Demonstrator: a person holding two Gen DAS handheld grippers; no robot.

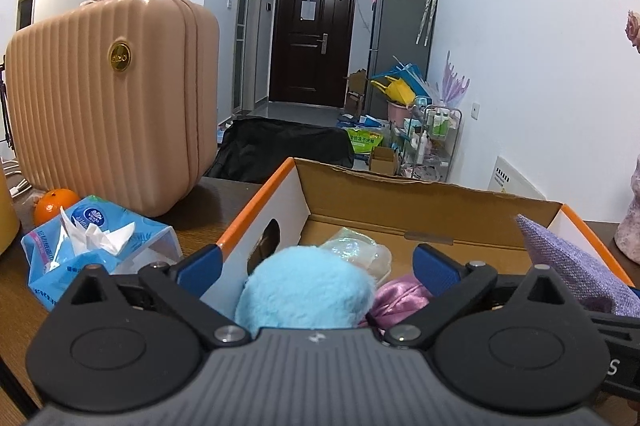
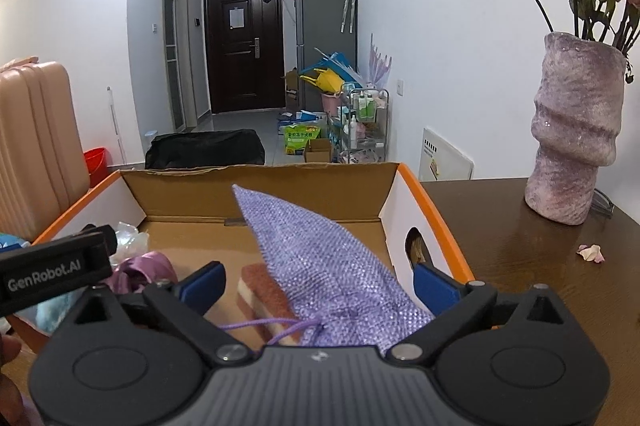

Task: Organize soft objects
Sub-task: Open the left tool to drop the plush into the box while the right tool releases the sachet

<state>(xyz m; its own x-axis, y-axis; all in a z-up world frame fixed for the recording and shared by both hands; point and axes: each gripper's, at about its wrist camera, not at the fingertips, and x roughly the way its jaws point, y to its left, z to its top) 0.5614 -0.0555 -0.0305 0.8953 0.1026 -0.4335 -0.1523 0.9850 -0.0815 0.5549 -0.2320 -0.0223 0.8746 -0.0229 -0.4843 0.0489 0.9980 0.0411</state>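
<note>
While both cameras look over the same orange-rimmed cardboard box [image 1: 400,194], I note that each shows contents the other hides. From the left wrist I see my left gripper [image 1: 318,262] with its blue pads spread wide and pressing on nothing; a fluffy blue plush ball [image 1: 304,290] sits between them in the box, beside a crumpled purple satin cloth [image 1: 400,296] and a glossy clear plastic wrap [image 1: 356,250]. Outside the box, to its left, stand a ribbed pink suitcase [image 1: 108,114], a blue tissue pack [image 1: 96,246] and an orange [image 1: 54,208]. From the right wrist I see my right gripper [image 2: 318,284] equally wide, gripping nothing; a coarse-woven lilac drawstring pouch [image 2: 320,266] lies between its pads, draped over a rust-and-cream sponge [image 2: 264,294]. Only this view shows the lumpy mauve vase [image 2: 572,130] of wilted roses on the dark wooden table [image 2: 520,226].
</note>
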